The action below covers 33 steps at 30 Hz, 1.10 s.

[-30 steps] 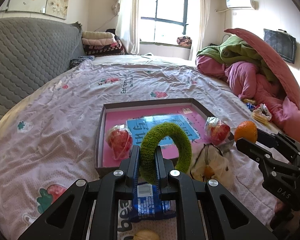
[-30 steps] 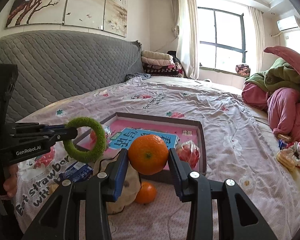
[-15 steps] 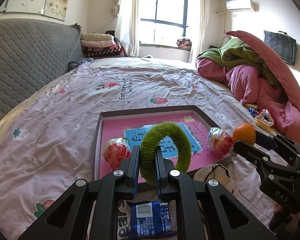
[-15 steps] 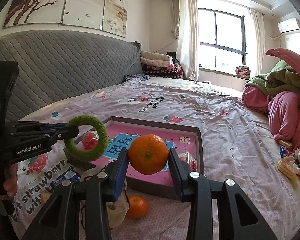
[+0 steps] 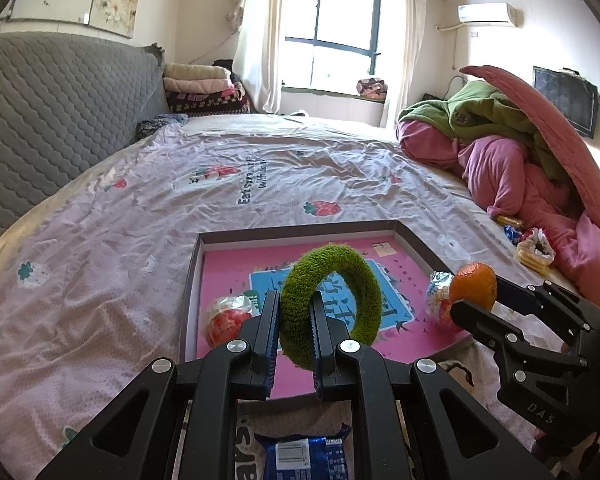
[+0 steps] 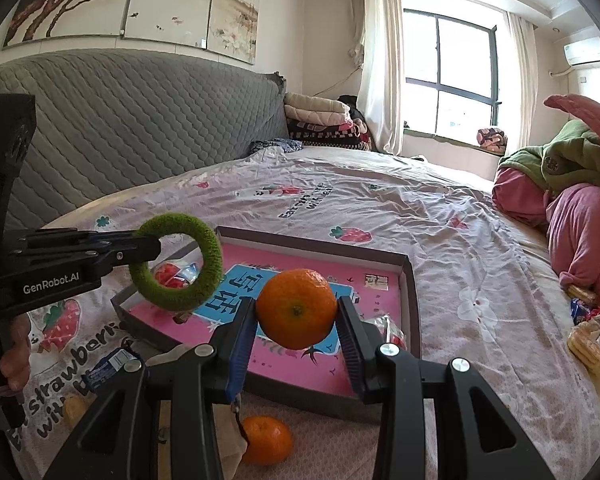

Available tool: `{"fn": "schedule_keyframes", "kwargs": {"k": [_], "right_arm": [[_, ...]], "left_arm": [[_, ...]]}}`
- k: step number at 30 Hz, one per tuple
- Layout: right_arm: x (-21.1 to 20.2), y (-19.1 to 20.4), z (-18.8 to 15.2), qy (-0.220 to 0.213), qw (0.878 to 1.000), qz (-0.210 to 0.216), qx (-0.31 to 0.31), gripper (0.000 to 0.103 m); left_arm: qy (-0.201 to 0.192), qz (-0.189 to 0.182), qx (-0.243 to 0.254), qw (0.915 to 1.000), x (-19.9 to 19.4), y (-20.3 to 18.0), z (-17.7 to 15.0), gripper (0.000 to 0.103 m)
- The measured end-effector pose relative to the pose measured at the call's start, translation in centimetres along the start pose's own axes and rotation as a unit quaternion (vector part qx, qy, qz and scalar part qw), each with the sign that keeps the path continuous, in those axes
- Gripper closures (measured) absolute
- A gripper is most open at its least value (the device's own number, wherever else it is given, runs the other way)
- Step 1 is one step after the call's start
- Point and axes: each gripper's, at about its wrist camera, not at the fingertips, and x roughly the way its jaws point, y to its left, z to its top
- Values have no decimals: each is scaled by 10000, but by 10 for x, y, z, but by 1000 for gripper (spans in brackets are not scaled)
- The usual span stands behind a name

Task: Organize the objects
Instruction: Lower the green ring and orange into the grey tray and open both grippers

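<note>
My left gripper (image 5: 294, 320) is shut on a fuzzy green ring (image 5: 340, 276), held upright over the near edge of a shallow box (image 5: 296, 229) with a pink floor. My right gripper (image 6: 296, 316) is shut on an orange (image 6: 296, 308), also above the box (image 6: 320, 254). In the right wrist view the left gripper (image 6: 140, 250) and the green ring (image 6: 204, 264) hang at the left. In the left wrist view the right gripper (image 5: 466, 298) and its orange (image 5: 473, 285) show at the right. Two wrapped red snacks (image 5: 228, 318) (image 5: 440, 300) lie inside the box.
A second orange (image 6: 266, 440) and a pale cloth bag (image 6: 224, 448) lie on the bed in front of the box. A blue snack packet (image 5: 304, 456) sits near my left gripper. More snacks (image 6: 590, 336) lie by the piled pink and green quilts (image 5: 512, 152).
Both grippers have moved forward toward the box, each keeping its hold; the box now looks closer, and the second orange and bag have slipped lower in view.
</note>
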Motion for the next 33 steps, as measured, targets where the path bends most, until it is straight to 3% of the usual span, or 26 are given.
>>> {"fn": "schedule_keyframes", "kwargs": {"k": [20,33], "right_arm": [[28,2,1,384,9992,-117,-31,62],[47,-3,-7,778,9969,35,149,62]], "left_arm": [[234,32,84,9997,31,-6,-5,89],[466,31,176,9988,47,-10,-13,89]]}}
